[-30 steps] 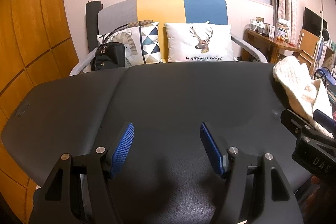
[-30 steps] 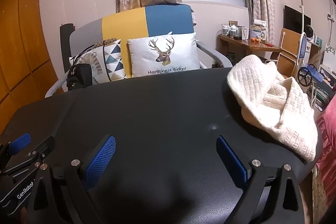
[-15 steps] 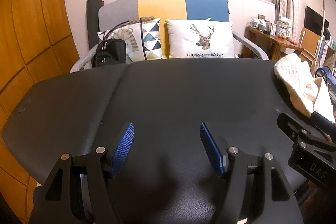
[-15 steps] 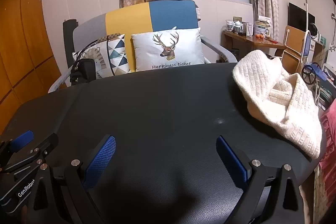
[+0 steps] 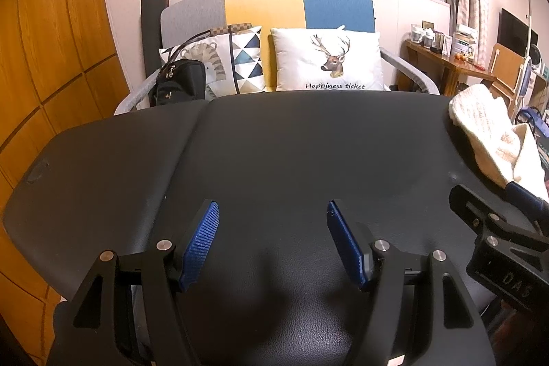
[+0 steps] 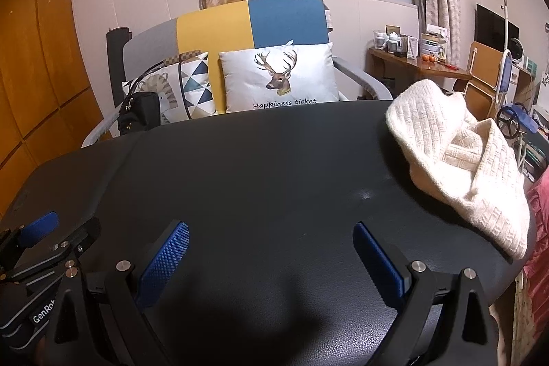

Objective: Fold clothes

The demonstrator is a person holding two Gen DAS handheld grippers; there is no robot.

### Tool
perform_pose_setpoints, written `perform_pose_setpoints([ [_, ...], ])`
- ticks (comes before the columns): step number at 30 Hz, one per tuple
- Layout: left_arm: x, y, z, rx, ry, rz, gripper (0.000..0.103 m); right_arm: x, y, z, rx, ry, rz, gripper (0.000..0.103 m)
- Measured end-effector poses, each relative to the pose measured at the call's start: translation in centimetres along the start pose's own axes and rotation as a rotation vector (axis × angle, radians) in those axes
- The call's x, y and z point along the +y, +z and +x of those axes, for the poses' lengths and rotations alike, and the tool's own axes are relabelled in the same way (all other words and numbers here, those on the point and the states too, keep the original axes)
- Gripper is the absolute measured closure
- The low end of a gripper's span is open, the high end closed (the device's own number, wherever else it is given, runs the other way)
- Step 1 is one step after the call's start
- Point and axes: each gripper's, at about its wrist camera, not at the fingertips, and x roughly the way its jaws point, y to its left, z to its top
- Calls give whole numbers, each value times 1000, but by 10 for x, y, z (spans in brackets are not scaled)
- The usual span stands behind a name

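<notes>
Both the left gripper (image 5: 271, 222) and right gripper (image 6: 271, 246) hover agape and empty over the black counter (image 6: 257, 167), cream knit sweater (image 6: 456, 167) bunched at its right edge, "Happiness ticket" pillow (image 6: 279, 78) behind.

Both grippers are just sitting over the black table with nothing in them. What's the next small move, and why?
Probably reach the right gripper toward the cream knit garment. It lies bunched at the right edge of the black table, partly over the rim, nearer that gripper than the left gripper. Both sets of jaws stand open and empty, so nothing needs setting down first.
</notes>
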Motion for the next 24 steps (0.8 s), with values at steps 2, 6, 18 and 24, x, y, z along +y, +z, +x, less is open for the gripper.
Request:
perform_pose_setpoints([
  [2,-1,0,0,1,-3,2,34,-1,-1,0,-3,1,4,4],
  [6,-3,-1,-1,2,-10,4,34,-1,-2,0,-2,-2,8,4],
  [18,-12,-4,2,15,-18,31,34,-8,-2,3,8,-7,23,4],
  [24,-22,-4,3,12,-28,75,34,-23,-1,6,5,-22,59,4],
])
